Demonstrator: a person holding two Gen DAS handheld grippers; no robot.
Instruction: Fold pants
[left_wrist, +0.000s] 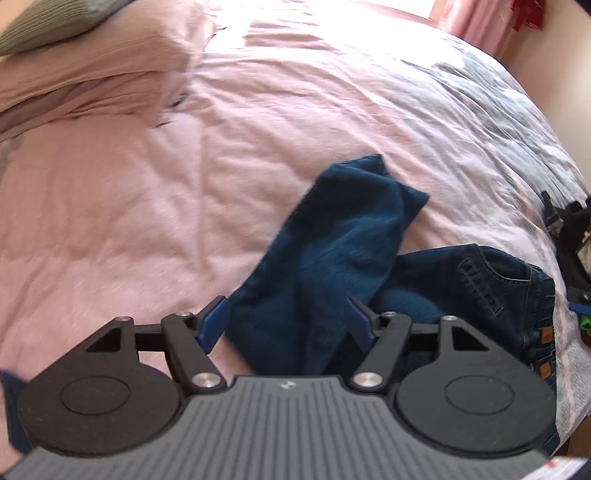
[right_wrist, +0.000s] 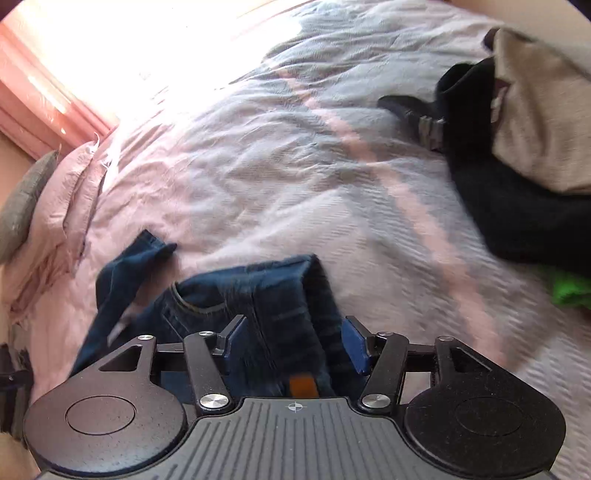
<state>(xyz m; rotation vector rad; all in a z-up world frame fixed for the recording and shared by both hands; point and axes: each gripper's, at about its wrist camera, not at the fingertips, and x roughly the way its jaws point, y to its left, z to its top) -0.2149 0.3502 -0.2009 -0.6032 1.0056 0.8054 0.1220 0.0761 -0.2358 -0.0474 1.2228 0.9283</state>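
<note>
A: Where are our jeans (left_wrist: 343, 236)?
B: On the pink bed cover (left_wrist: 129, 206). One leg runs away from our left gripper (left_wrist: 284, 325), which is open and holds nothing.
A: And our right gripper (right_wrist: 295, 343)?
B: Open too, right over the waist.

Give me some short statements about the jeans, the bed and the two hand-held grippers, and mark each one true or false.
1. The dark blue jeans lie crumpled on the pink bedcover. True.
2. The left hand-held gripper is clamped shut on the denim. False: its jaws stand apart, with denim lying between them.
3. The right hand-held gripper has its jaws apart over the jeans. True.
4. The jeans are already folded into a neat rectangle. False: one leg sprawls away from the bunched waist part.
5. A pile of dark clothes lies on the bed beyond the jeans. True.
</note>
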